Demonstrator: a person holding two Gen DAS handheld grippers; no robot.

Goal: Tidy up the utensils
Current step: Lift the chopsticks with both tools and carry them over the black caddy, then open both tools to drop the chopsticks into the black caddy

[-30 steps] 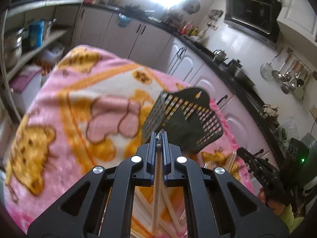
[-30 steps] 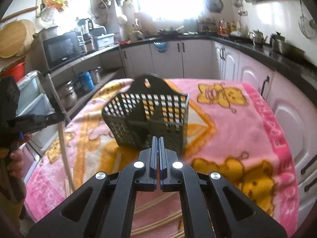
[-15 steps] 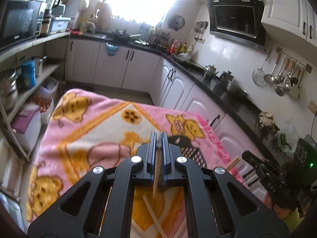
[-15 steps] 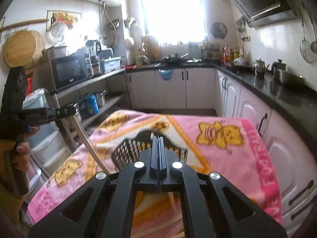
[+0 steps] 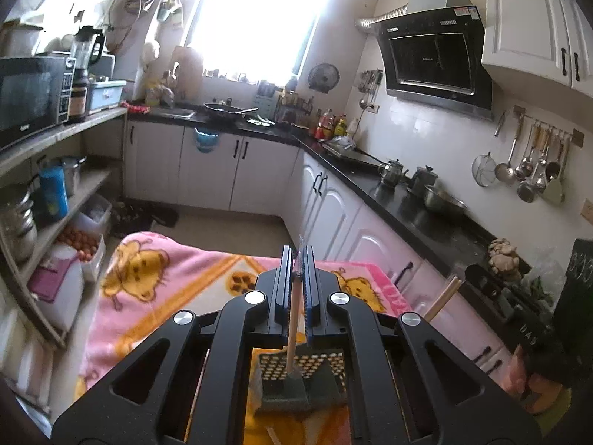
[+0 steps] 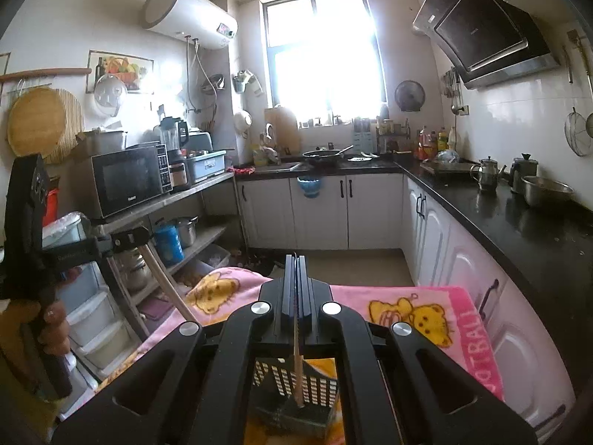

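Note:
My left gripper (image 5: 297,256) is shut on a wooden chopstick (image 5: 292,328) that hangs down toward the dark perforated utensil basket (image 5: 302,382) below it. My right gripper (image 6: 295,263) is shut on another wooden chopstick (image 6: 296,363) whose lower end reaches into the same basket (image 6: 296,393). Both grippers are raised and level above the pink blanket-covered table (image 5: 159,282). In the right wrist view the left gripper (image 6: 128,239) shows at the left with its chopstick (image 6: 166,289) slanting down. In the left wrist view the right gripper's chopstick tip (image 5: 443,296) shows at the right.
A loose chopstick (image 5: 274,435) lies on the blanket by the basket. Shelving with a microwave (image 6: 129,181), pots and bins stands left of the table. White cabinets under a black counter (image 6: 519,215) with kettles run along the right.
Both grippers have lifted and tilted up from looking down at the table to looking level into the kitchen. The basket has dropped from the middle of each view to beneath the fingers.

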